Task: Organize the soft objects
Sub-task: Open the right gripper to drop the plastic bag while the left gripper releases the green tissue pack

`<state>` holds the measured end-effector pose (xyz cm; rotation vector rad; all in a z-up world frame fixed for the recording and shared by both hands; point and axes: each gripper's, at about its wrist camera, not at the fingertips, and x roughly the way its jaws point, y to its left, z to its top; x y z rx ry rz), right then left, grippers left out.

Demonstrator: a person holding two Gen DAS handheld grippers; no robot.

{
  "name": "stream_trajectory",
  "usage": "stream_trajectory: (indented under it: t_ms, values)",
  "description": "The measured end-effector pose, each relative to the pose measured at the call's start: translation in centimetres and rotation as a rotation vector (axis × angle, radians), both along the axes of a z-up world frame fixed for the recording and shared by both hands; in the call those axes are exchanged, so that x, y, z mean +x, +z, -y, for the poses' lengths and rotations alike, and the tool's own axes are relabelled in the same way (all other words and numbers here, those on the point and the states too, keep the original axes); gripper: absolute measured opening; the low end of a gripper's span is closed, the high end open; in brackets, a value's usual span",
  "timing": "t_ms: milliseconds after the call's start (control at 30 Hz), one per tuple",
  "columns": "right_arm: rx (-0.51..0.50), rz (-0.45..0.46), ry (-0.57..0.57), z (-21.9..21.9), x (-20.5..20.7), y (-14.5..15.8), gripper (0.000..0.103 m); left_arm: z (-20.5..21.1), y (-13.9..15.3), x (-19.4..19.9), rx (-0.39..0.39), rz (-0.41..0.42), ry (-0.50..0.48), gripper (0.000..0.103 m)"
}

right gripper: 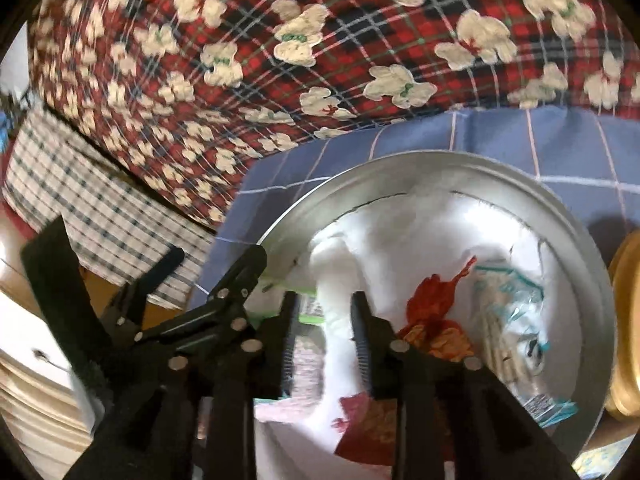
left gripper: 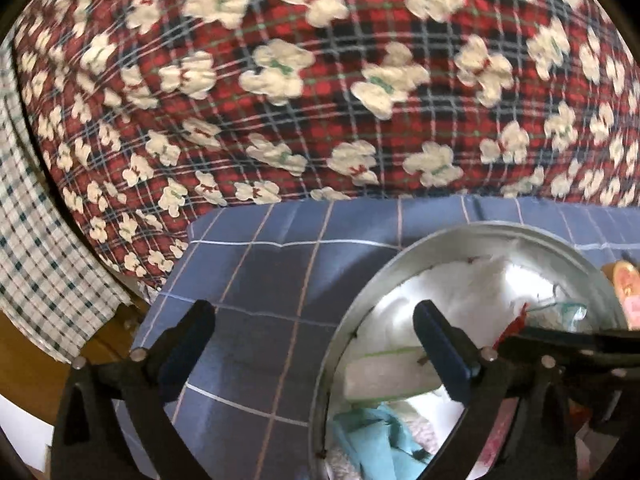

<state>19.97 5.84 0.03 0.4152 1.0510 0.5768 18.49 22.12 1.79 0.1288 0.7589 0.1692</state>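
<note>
- The left tool (left gripper: 316, 340), low in the left wrist view, has its jaws spread wide apart with nothing between them; one finger is over the blue checked cloth (left gripper: 256, 280), the other over the metal basin (left gripper: 360, 280).
- The right tool (right gripper: 325, 332), at lower centre of the right wrist view, stands slightly parted around a white soft cloth (right gripper: 340, 280); whether the pads press it cannot be told.
- The basin, at lower right of both views, holds soft items: a red-orange fabric piece (right gripper: 436, 300), a clear packet (right gripper: 516, 320), a teal cloth (left gripper: 372, 432).
- A red plaid quilt with white bears (left gripper: 320, 80) fills the top of both views.
</note>
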Motion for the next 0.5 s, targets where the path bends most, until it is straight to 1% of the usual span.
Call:
stream_trajectory:
  t_ms: [100,167,200,367,467,500]
  values:
    - [0.097,0.024,-0.011,1.0,-0.9,0.6,0.034,-0.8,0.3,-0.2,-0.046,0.024,0.014,0.101]
    - [0.127,0.058,-0.042,1.7,-1.7,1.1,0.034,-0.9,0.4,-0.4,-0.060,0.040,0.015,0.101]
    - [0.123,0.086,-0.065,2.0,-2.3,1.3,0.034,-0.8,0.4,-0.5,-0.064,0.049,0.014,0.101]
    - [-0.054,0.282,-0.181,1.7,-5.4,1.9,0.034,0.0,0.3,-1.4,-0.063,0.083,-0.001,0.101]
    - [-0.115,0.394,-0.254,2.1,-6.8,1.9,0.034,0.3,-0.3,-2.3,-0.057,0.085,0.001,0.101]
    - [-0.144,0.453,-0.287,2.0,-7.7,2.0,0.034,0.3,-0.6,-2.7,-0.056,0.086,0.007,0.101]
